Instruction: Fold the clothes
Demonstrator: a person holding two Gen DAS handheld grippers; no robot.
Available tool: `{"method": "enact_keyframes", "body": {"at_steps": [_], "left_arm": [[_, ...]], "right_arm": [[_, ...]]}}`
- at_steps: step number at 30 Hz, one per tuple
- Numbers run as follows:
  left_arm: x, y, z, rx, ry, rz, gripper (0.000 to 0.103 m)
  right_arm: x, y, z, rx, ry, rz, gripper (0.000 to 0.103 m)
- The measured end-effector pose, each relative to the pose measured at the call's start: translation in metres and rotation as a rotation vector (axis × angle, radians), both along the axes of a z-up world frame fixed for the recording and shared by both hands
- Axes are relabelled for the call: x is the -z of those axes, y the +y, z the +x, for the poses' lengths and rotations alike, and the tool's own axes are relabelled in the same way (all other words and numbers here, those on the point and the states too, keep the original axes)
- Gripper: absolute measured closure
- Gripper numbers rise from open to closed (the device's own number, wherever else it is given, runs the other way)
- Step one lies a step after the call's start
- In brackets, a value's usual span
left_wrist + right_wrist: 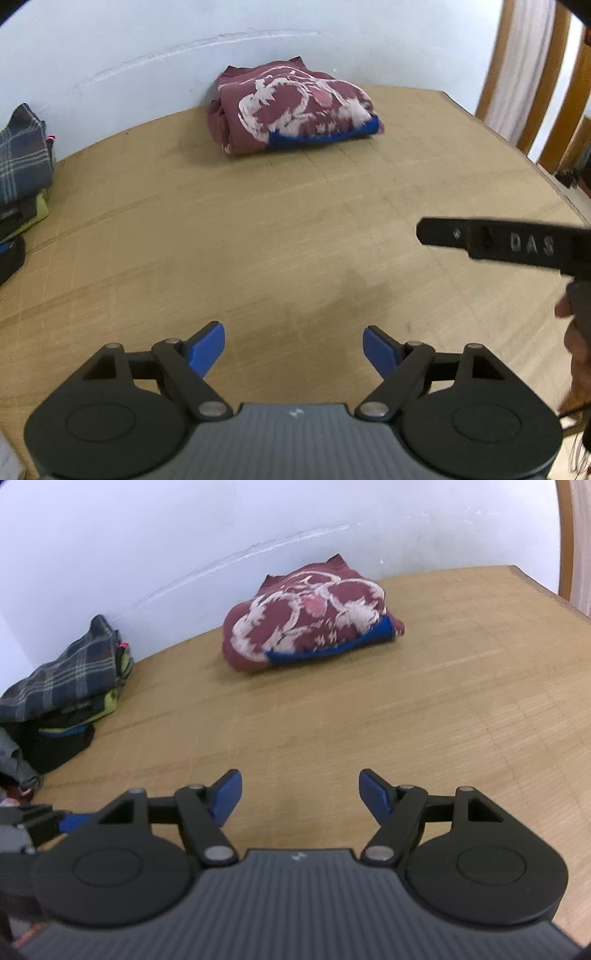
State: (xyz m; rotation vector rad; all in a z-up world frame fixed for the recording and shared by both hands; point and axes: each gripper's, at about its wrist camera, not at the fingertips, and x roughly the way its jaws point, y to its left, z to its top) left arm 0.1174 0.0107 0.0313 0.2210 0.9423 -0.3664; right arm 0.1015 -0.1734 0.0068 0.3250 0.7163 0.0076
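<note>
A folded maroon garment with a white print (291, 105) lies on a blue garment (325, 136) at the far side of the wooden table (258, 236), against the wall. It also shows in the right wrist view (310, 618). My left gripper (293, 347) is open and empty, well short of the folded stack. My right gripper (300, 794) is open and empty too, hovering over bare wood. The right gripper's black body (517, 243) enters the left wrist view from the right.
A pile of clothes topped by a dark plaid garment (66, 679) sits at the table's left, also in the left wrist view (20, 166). A white wall (147, 55) backs the table. Wooden slats (546, 74) stand beyond the right table edge.
</note>
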Motion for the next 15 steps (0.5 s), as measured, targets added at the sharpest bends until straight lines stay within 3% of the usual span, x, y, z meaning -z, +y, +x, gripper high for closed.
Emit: {"method": "enact_keyframes", "body": {"at_steps": [10, 15], "left_arm": [[-0.018, 0.037, -0.061, -0.017, -0.093, -0.035, 0.012], [-0.015, 0.044, -0.081, -0.024, -0.091, -0.015, 0.010]], "right_arm": [[-0.009, 0.043, -0.094, 0.011, -0.006, 0.012, 0.031], [-0.005, 0.058, -0.117, -0.005, 0.011, -0.010, 0.031]]}}
